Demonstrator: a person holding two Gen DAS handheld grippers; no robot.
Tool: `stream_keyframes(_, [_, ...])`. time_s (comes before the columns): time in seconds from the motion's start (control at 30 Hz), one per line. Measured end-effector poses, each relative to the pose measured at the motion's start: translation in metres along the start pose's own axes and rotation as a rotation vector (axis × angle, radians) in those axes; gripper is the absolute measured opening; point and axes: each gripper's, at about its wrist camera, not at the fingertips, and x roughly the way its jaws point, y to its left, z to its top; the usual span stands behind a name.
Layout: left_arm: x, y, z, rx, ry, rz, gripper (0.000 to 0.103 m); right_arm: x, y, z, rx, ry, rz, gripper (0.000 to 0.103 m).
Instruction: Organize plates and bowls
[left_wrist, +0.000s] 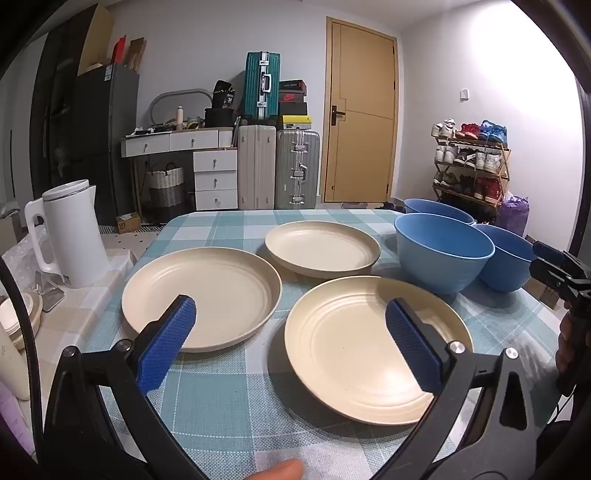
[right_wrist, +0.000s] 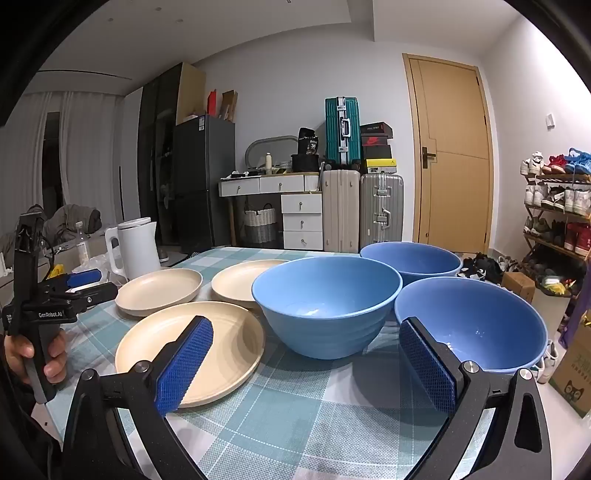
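Plates (left_wrist: 376, 347) just beyond wide-open jaws

A tabletop (left_wrist: 229, 406) covered in a blue-and-white checked cloth is seen. Three cream plates (left_wrist: 201, 295) (left_wrist: 322, 246) (left_wrist: 369, 347) are laid apart on it, and three blue bowls (right_wrist: 327, 299) (right_wrist: 410, 258) (right_wrist: 476, 321) are clustered beside them.
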Motion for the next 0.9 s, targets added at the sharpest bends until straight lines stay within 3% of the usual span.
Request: stream_keyframes(0.9, [0.0007, -0.0002, 0.0002, 0.004, 0.016, 0.003, 0.103, -0.0004, -0.001, 0.0003, -0.002, 0.003, 0.0, 0.103])
